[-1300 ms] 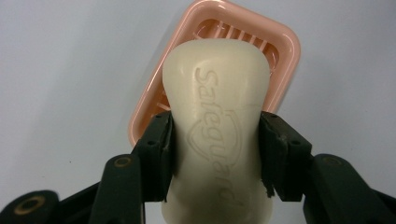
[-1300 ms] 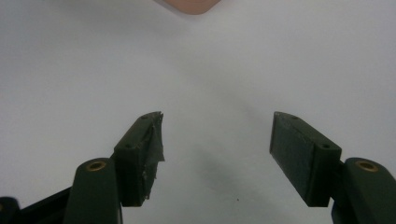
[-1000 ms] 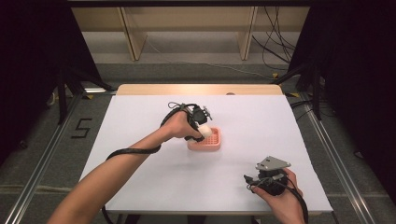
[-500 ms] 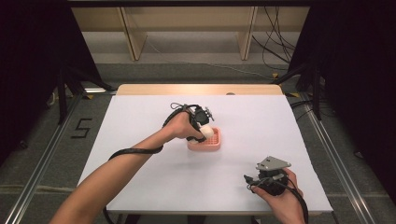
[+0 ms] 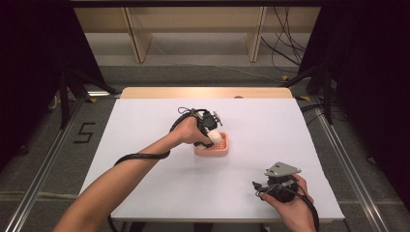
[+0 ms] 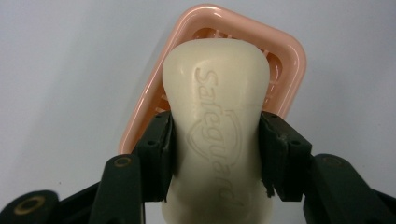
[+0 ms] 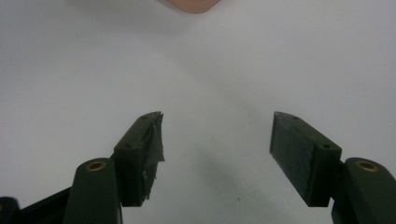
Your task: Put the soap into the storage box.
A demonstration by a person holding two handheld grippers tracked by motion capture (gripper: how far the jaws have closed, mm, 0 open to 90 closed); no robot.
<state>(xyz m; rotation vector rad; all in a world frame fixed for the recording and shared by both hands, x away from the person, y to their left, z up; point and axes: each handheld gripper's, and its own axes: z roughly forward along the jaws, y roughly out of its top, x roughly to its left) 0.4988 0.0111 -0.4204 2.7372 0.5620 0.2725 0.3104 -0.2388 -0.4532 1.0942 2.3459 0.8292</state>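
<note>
Cream-white soap (image 5: pixel 215 137) hangs in our left claw (image 5: pixel 213 135) in the high view, just above the pink soap dish (image 5: pixel 212 150) that sits mid-surface on the white surface (image 5: pixel 145 121). Our right claw (image 5: pixel 263 186) rests near the right front corner, well apart from the dish. To set the bar down well, we should lower it straight, keep it level over the tray, and part the jaws only once it sits on the ribs.

From the left gripper view, both jaws press the waist of the soap (image 6: pixel 217 126), one on each flank, lettering facing up; the dish (image 6: pixel 289 51) lies beyond and beneath, its rim showing round the bar's far end. We judge the bar roughly centred, though the dish looks skewed to the grip, so a small twist may help.

From the right gripper view, the right claw (image 7: pixel 217 156) stands wide apart, holding nothing, over bare surface, with a corner of the dish (image 7: pixel 191 5) at the far edge.

Against the earlier high view, the left hand, the soap and the idle right hand all sit where they were.
</note>
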